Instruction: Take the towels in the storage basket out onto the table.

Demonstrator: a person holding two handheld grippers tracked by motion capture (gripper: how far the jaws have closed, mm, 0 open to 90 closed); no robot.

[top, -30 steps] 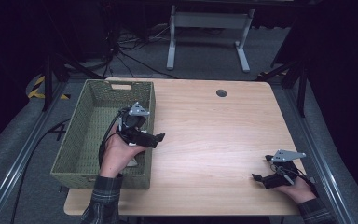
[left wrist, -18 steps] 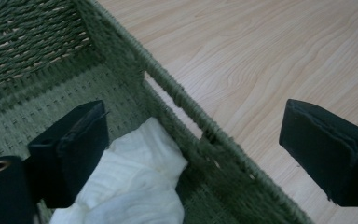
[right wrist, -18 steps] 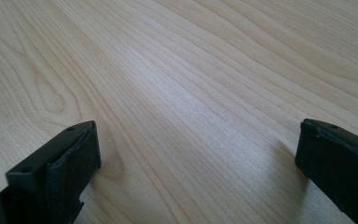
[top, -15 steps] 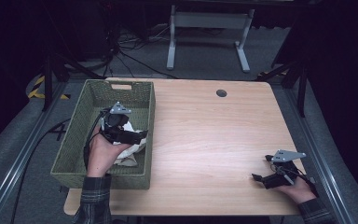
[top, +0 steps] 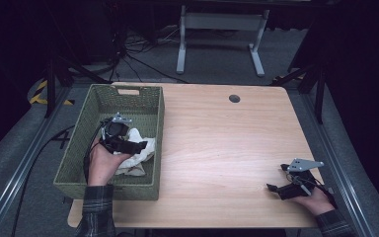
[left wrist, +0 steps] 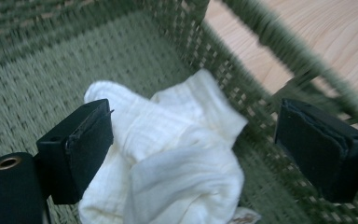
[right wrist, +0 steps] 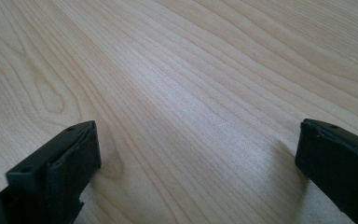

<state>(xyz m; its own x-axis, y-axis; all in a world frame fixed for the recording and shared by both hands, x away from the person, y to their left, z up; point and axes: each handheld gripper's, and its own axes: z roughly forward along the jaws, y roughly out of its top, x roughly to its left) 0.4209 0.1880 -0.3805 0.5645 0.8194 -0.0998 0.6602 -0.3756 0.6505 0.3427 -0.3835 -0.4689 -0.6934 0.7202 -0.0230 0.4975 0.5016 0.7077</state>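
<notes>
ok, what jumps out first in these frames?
The crumpled white cloth in the green woven basket at the table's left, with the left gripper open right over it. The right gripper rests open on bare wooden table near the front right corner.

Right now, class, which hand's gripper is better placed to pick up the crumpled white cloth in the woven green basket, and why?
Left. The left gripper hangs inside the woven green basket, jaws open around the crumpled white cloth. The right gripper rests far across the wooden table.
</notes>
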